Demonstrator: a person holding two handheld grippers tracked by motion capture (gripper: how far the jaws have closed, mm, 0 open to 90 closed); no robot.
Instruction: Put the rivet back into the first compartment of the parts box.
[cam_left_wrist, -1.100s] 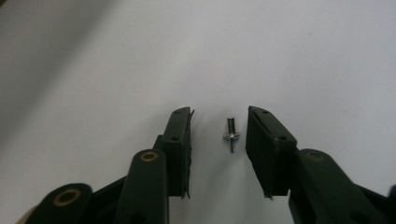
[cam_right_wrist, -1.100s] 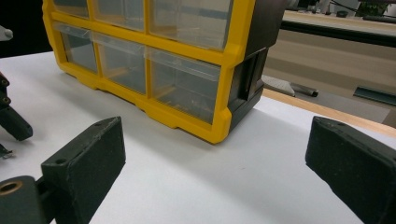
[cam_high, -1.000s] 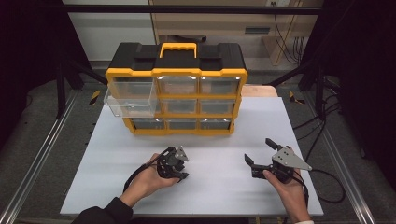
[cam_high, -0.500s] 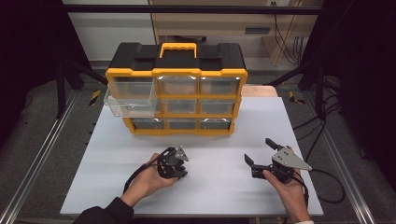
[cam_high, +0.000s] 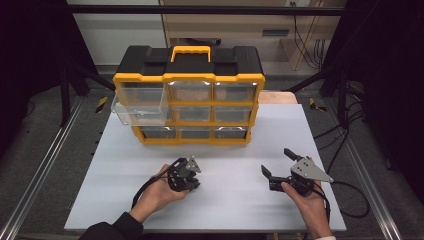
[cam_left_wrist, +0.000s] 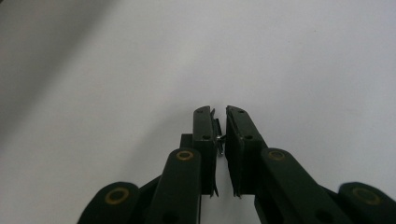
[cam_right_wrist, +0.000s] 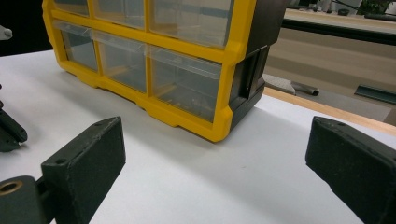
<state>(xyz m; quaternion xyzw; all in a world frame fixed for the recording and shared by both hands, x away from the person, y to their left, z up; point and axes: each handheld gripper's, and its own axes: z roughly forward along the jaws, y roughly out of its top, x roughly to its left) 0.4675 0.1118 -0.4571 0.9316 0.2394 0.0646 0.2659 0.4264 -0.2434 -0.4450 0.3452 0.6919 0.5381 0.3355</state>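
Note:
A yellow and black drawer organizer (cam_high: 189, 95) stands at the back of the white table (cam_high: 230, 150); its clear upper-left drawer (cam_high: 137, 109) is pulled out. My left gripper (cam_high: 187, 180) points down at the table in front of it. Its jaws have just been closing. In the left gripper view they stand almost together, my left gripper (cam_left_wrist: 220, 112) pinching a small silvery metal piece (cam_left_wrist: 219, 137). To the right my right gripper (cam_high: 277, 162) is held wide open. In its own view my right gripper (cam_right_wrist: 217, 140) has nothing between its fingers and faces the organizer's (cam_right_wrist: 154, 70) lower right corner.
Bare white tabletop lies between the two grippers and in front of the organizer. A wooden edge (cam_right_wrist: 327, 109) runs behind the table at the right. Metal rails (cam_high: 45, 165) flank the table, and cables (cam_high: 350, 195) trail off its right side.

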